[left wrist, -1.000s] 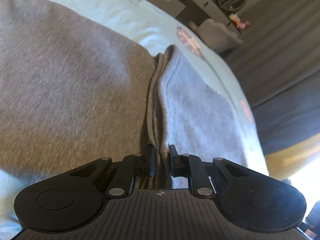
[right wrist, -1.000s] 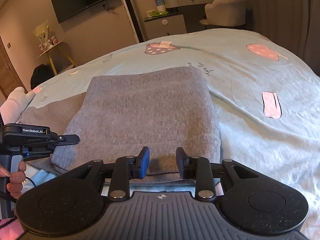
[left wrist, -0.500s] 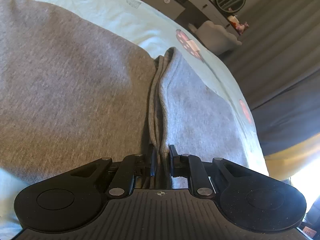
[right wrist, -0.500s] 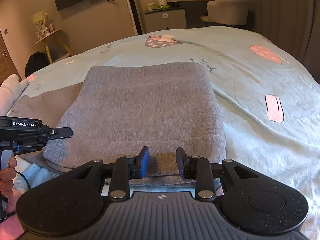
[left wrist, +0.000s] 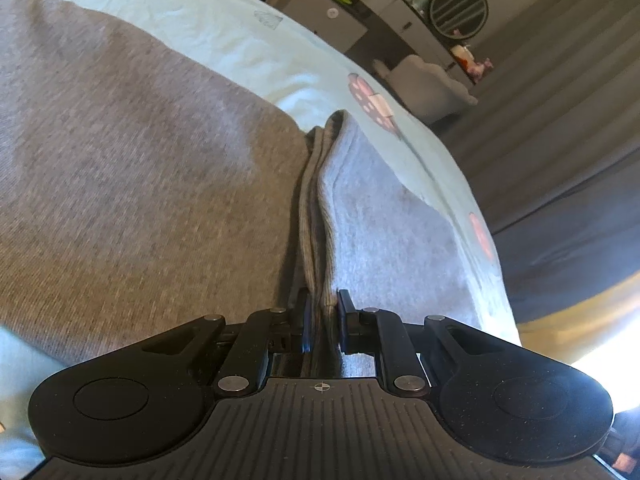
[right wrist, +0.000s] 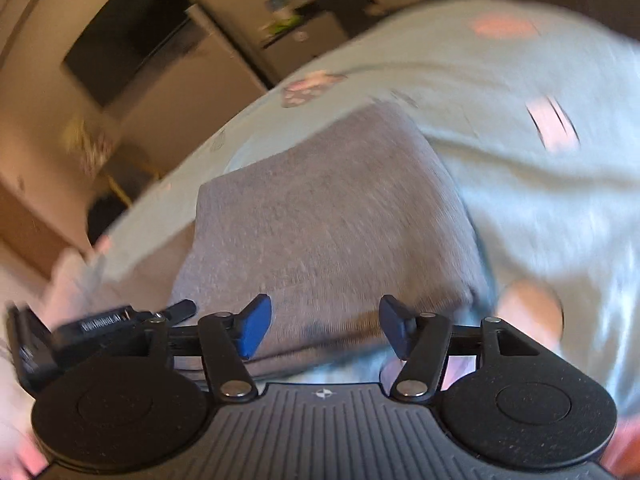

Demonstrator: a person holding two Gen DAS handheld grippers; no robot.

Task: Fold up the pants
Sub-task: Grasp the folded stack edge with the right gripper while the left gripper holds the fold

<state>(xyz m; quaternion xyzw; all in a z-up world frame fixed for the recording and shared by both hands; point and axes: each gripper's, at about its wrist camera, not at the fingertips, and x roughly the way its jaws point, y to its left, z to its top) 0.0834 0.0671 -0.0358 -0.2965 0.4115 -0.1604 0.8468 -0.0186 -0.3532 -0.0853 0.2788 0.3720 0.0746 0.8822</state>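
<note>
While left claw [left wrist: 322, 318] pinches the grey pants [left wrist: 160, 184] edge, right claw [right wrist: 324, 330] tilted, spread wide, empty, above bedspread [right wrist: 540, 208].

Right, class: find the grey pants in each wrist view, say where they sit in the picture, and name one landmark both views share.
Left wrist view: the pants fill the left and centre, a bunched edge pinched in the left gripper.
Right wrist view: the pants lie folded at centre, beyond the open right gripper; the picture is blurred.
Shared landmark: the strawberry print on the bedsheet, also at.
</note>
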